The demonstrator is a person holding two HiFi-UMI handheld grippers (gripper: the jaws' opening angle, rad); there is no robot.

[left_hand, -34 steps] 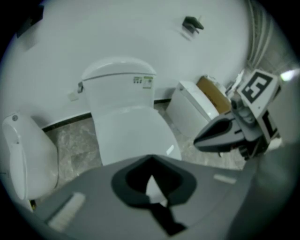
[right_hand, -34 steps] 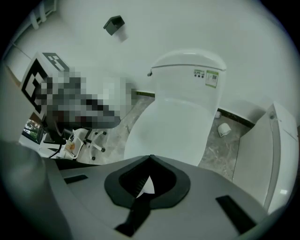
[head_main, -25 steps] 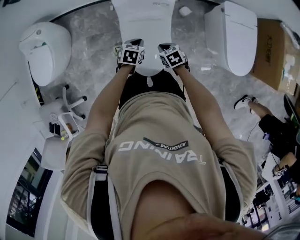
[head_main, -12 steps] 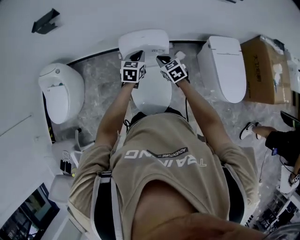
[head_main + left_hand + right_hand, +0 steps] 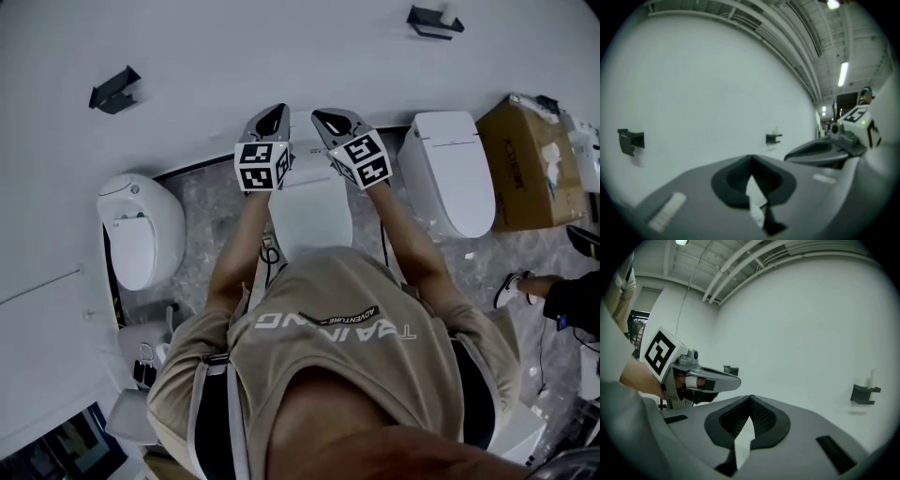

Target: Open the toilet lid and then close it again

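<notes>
**Left side.** A white toilet (image 5: 141, 230) stands on the grey floor (image 5: 202, 220), well to the left of the left fingers and below them. A dark bracket (image 5: 114, 91) is fixed to the white wall (image 5: 281, 47), up and to the left of those fingers. It also shows at the left edge of the left gripper view.

**Left gripper** (image 5: 270, 120). The fingers are together and their tips meet. The left gripper view shows nothing between them, only bare wall ahead. The gripper is raised in front of the wall, with its marker cube (image 5: 261, 166) just behind the fingers.

**Task toilet** (image 5: 314, 211). It stands below and between the two pairs of fingers, apart from both. Its lid presents a smooth white surface and appears to be down. The rear part is hidden behind the grippers, and the front edge is hidden by the person's tan shirt (image 5: 328, 356).

**Right gripper** (image 5: 333, 122). The fingers are together at the tips. The right gripper view shows nothing clamped between them and bare wall ahead. The gripper sits just beside the left gripper, at about the same height.

**Right side.** A third toilet (image 5: 450, 173) stands to the right of the right fingers and below them. A cardboard box (image 5: 530, 159) lies beyond it. A second bracket (image 5: 431, 19) is on the wall, up and to the right of the fingers.
</notes>
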